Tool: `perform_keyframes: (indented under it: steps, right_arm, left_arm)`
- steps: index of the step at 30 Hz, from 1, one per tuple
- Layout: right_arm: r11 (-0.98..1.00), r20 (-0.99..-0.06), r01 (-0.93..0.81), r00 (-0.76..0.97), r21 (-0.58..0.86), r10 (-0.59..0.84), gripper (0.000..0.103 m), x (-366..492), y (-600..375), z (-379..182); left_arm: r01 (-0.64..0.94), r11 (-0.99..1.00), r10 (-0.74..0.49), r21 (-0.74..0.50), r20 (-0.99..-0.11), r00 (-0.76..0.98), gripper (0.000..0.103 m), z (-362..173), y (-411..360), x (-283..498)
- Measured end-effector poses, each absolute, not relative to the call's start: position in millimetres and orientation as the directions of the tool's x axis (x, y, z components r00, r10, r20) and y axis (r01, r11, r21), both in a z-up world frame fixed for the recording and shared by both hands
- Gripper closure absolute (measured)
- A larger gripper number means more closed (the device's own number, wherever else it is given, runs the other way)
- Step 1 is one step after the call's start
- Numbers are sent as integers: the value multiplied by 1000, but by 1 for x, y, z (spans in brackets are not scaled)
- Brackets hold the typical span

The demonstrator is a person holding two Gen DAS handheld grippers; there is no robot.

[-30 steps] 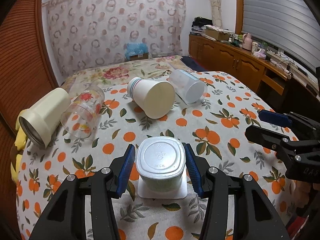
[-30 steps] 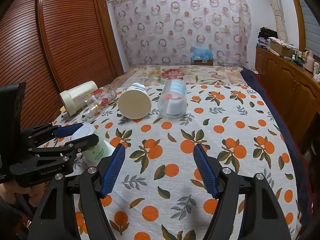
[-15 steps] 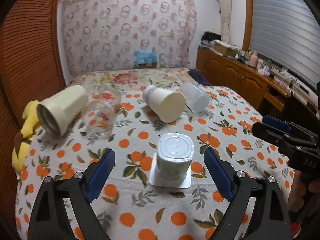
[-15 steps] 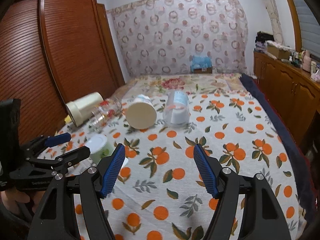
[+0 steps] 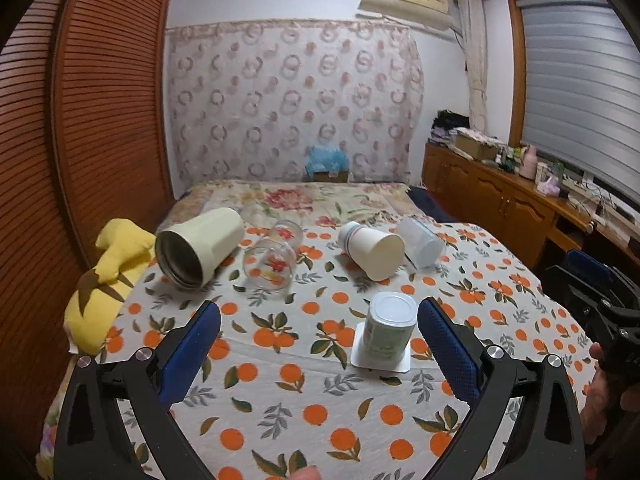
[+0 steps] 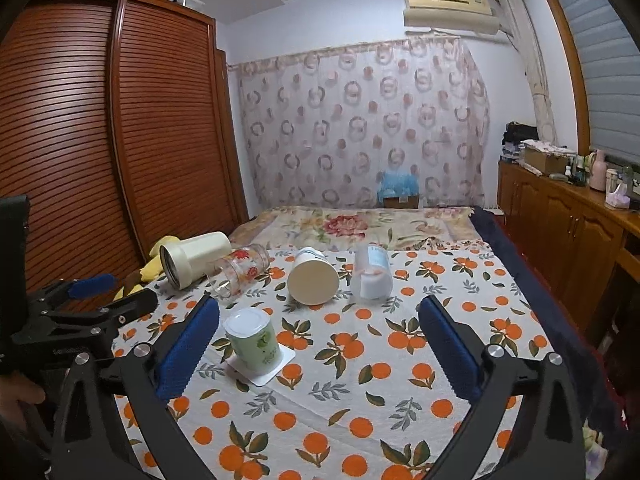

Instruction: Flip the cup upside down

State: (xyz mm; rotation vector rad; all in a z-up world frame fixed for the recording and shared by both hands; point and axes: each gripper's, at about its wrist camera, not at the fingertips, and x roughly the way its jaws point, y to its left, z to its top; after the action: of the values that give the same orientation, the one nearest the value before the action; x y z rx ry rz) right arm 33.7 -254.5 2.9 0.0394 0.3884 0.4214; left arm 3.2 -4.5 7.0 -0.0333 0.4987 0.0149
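A small green-and-white cup [image 5: 390, 326] stands upside down on its square white rim, on the orange-print tablecloth [image 5: 304, 400]; it also shows in the right wrist view [image 6: 253, 340]. My left gripper [image 5: 320, 348] is open and empty, drawn back from the cup, which sits just inside its right finger. My right gripper [image 6: 320, 348] is open and empty, with the cup near its left finger. The left gripper also appears at the left edge of the right wrist view [image 6: 100, 300].
Lying on their sides at the back are a cream tumbler [image 5: 200, 248], a printed clear glass [image 5: 276, 258], a paper cup [image 5: 372, 250] and a frosted plastic cup [image 5: 420, 242]. A yellow plush toy [image 5: 108, 276] lies at the left edge. A wooden sideboard [image 5: 520, 212] stands right.
My left gripper has opened wide, let go of the green cup and pulled back and up. The cup stays upside down on the cloth. My right gripper has risen a little.
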Motion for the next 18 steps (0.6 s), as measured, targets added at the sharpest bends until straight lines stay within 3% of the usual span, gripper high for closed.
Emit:
perform_keyframes:
  steps: [18]
  right_arm:
    - [920,-370,-376,843,113,391,2,29,-257,-1]
  left_arm:
    - [-12,999,-4,-33,-459,889,8,10,-8,-8]
